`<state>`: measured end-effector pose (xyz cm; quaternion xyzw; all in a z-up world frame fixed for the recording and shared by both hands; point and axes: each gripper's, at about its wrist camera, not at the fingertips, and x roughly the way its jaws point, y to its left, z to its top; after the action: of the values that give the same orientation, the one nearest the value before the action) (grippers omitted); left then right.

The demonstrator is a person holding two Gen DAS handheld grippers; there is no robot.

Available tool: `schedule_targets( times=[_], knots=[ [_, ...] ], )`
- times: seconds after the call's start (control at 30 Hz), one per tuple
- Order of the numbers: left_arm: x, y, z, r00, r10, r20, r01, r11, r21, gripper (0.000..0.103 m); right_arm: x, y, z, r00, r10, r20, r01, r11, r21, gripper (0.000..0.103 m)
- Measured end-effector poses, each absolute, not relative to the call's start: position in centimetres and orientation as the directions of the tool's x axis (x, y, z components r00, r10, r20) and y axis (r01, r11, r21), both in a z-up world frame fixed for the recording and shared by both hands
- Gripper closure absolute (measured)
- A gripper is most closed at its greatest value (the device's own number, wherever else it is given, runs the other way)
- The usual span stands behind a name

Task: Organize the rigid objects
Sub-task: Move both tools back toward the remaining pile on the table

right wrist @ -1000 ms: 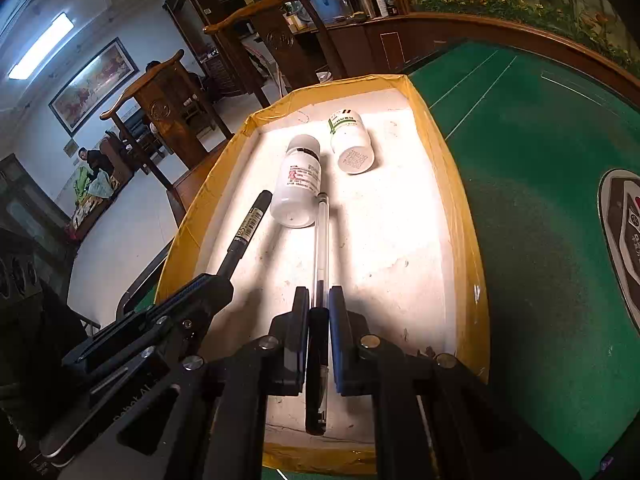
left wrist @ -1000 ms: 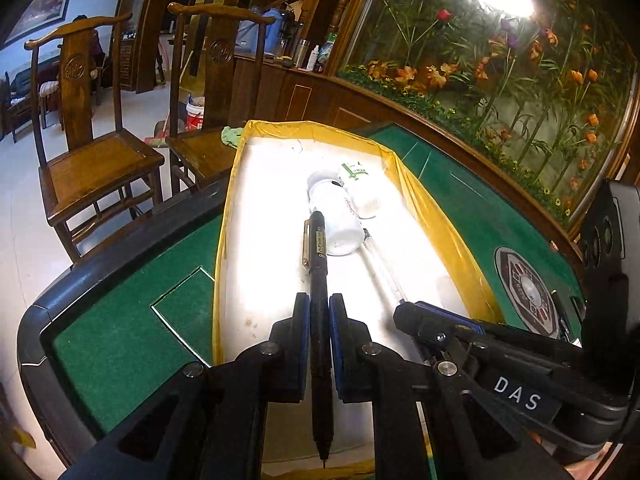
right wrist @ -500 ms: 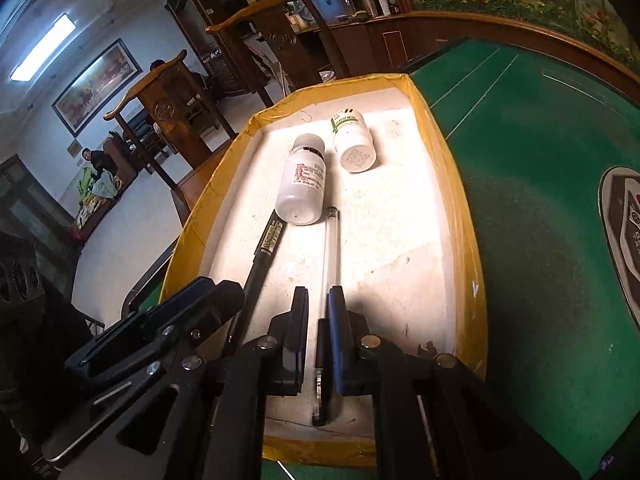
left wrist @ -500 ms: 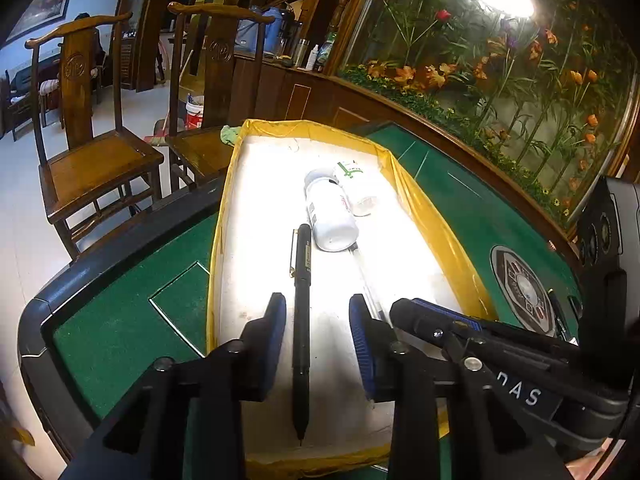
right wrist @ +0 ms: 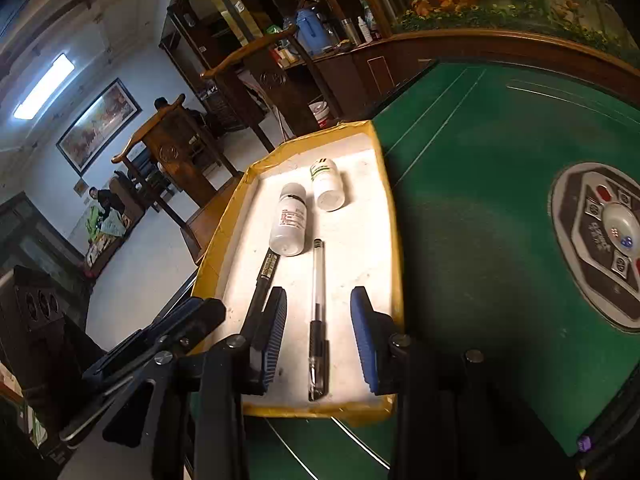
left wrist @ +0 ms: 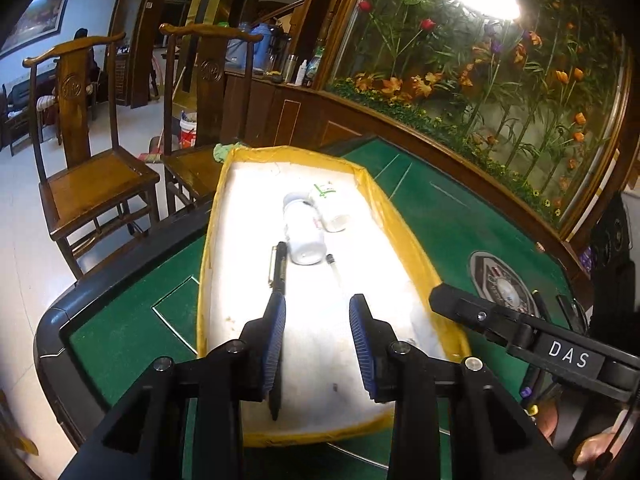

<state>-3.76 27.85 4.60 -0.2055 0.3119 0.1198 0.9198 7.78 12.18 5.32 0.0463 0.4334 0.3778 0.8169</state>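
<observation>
Now that both tongs are letting go, the two pens are lying loose in the tray [right wrist: 394, 216] on the green desk [right wrist: 480, 208]. A second ago each pen was being pinched tight. The left tongs [left wrist: 317, 342] are standing wide open, and the black pen [left wrist: 279, 268] is lying on the white floor of the tray, with its near end running under the left finger. The right tongs [right wrist: 319, 336] are wide open too, and the clear pen [right wrist: 318, 320] is lying between the fingers without touching them.

The pens are resting almost side by side, pointing the same way, with the black pen on the left. Two white bottles [right wrist: 289, 220] are lying at the far end of the pens, close together. The near bottle is just about touching the tip of the black pen.

This probably means the pens are now put away, and the tidy-up is getting close to done. The tongs are likely free to back away next.
</observation>
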Motion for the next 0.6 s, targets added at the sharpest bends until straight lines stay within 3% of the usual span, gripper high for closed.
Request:
schedule_targets(
  times=[0.07,0.13,0.2,0.6],
  knots=[
    [-4.2,27.0,5.3,0.791,0.082,-0.607,-0.326,0.895,-0.304,0.068,7.6,11.0,5.5,0.349,0.657,-0.668,-0.569,0.715,0.406,0.071],
    [-4.6,26.0,5.8,0.805,0.074,-0.589,-0.303,0.905,-0.300,0.058,7.4,9.7,5.5,0.358,0.653,-0.667,-0.561,0.722,0.405,0.071],
    [-4.9,24.6,6.3,0.815,0.062,-0.576,-0.273,0.918,-0.288,0.054,7.4,8.2,5.3,0.370,0.643,-0.671,-0.546,0.734,0.404,0.071],
    [-5.4,17.7,7.9,0.830,-0.055,-0.555,-0.071,0.977,-0.203,0.053,7.6,-2.9,4.5,0.451,0.602,-0.658,-0.386,0.797,0.465,0.071]
  ],
)
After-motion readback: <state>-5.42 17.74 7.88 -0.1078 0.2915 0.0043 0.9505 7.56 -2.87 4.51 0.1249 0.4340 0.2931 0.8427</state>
